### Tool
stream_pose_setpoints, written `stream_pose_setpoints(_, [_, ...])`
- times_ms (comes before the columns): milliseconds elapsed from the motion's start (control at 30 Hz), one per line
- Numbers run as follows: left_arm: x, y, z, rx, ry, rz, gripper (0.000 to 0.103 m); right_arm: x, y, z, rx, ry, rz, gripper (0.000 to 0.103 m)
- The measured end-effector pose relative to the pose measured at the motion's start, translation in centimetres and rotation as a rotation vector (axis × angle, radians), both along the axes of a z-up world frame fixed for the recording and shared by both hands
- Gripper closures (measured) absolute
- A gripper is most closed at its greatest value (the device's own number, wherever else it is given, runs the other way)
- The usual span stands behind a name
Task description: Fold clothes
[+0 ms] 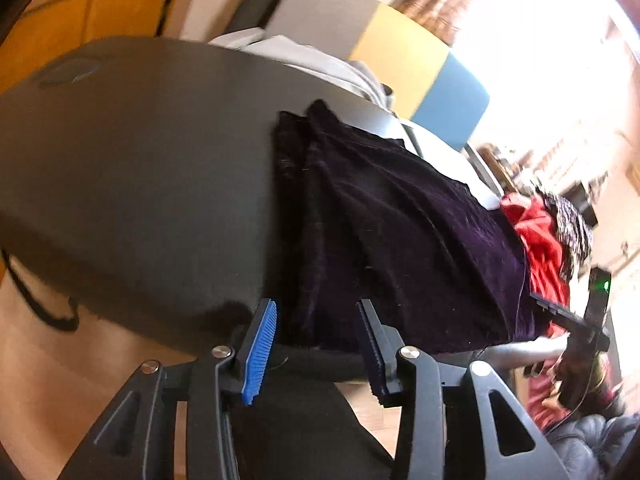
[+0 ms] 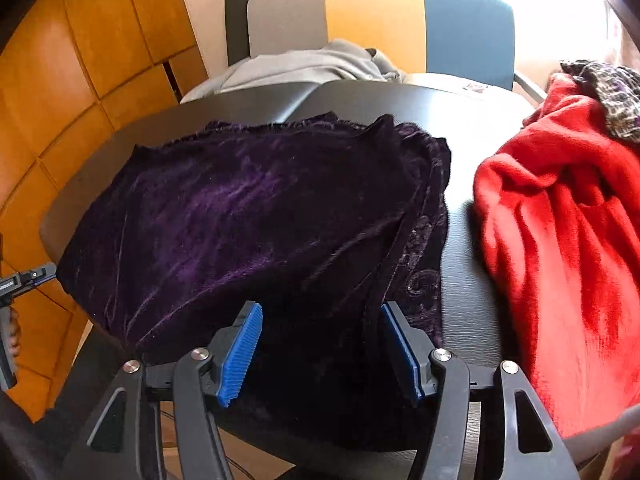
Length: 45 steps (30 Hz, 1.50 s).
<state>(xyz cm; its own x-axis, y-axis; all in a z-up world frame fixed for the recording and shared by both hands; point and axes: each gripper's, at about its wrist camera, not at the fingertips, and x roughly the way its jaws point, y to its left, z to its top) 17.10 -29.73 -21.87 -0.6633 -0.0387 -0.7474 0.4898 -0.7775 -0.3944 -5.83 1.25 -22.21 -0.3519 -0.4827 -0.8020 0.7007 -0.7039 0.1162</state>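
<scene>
A dark purple velvet garment (image 2: 248,216) lies folded on the dark table (image 2: 464,280), its embroidered edge along its right side. In the left wrist view the same purple garment (image 1: 400,232) stretches away to the right. My left gripper (image 1: 318,308) hovers open at the garment's near corner by the table edge, and its pads do not press the cloth. My right gripper (image 2: 320,312) stands open over the garment's near edge, with cloth below the gap and neither pad gripping it.
A red garment (image 2: 560,240) is heaped on the table's right side with a patterned cloth (image 2: 612,96) on top. A grey garment (image 2: 304,64) lies on a chair (image 2: 464,20) beyond the table. Orange panelling (image 2: 72,80) is on the left.
</scene>
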Motion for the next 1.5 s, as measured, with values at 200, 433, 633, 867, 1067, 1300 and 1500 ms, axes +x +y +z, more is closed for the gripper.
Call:
stream_pose_setpoints(200, [-1.7, -0.3, -0.4, -0.036, -0.073, -0.002, 0.097, -0.3, 0.5, -0.9, 0.014, -0.024, -0.033, 0.035])
stream_pose_setpoints(433, [-0.4, -4.6, 1.9, -0.145, -0.114, 0.101, 0.103, -0.8, 0.7, -1.2, 0.043, -0.025, 0.007, 0.034])
stream_pose_setpoints(633, [1.0, -5.2, 0.4, -0.046, -0.104, 0.145, 0.103, -0.2, 0.8, -2.0, 0.016, 0.008, 0.039, 0.020])
stream_pose_setpoints(867, [-5.1, 2.1, 4.4, -0.046, 0.095, -0.142, 0.076, 0.6, -0.5, -2.6, 0.045, 0.043, 0.108, 0.000])
stream_pose_setpoints(1067, [-9.5, 7.4, 0.0, -0.204, -0.132, -0.372, 0.089, 0.6, -0.4, -2.5, 0.063, 0.063, 0.138, 0.001])
stream_pose_setpoints(1300, [-7.8, 4.6, -0.3, -0.168, -0.197, -0.295, 0.101, -1.2, 0.8, -2.0, 0.008, 0.023, 0.114, 0.003])
stream_pose_setpoints(1500, [-9.2, 6.5, 3.9, -0.077, 0.000, -0.340, 0.087, -1.5, 4.6, 0.3, -0.132, -0.111, 0.136, 0.009])
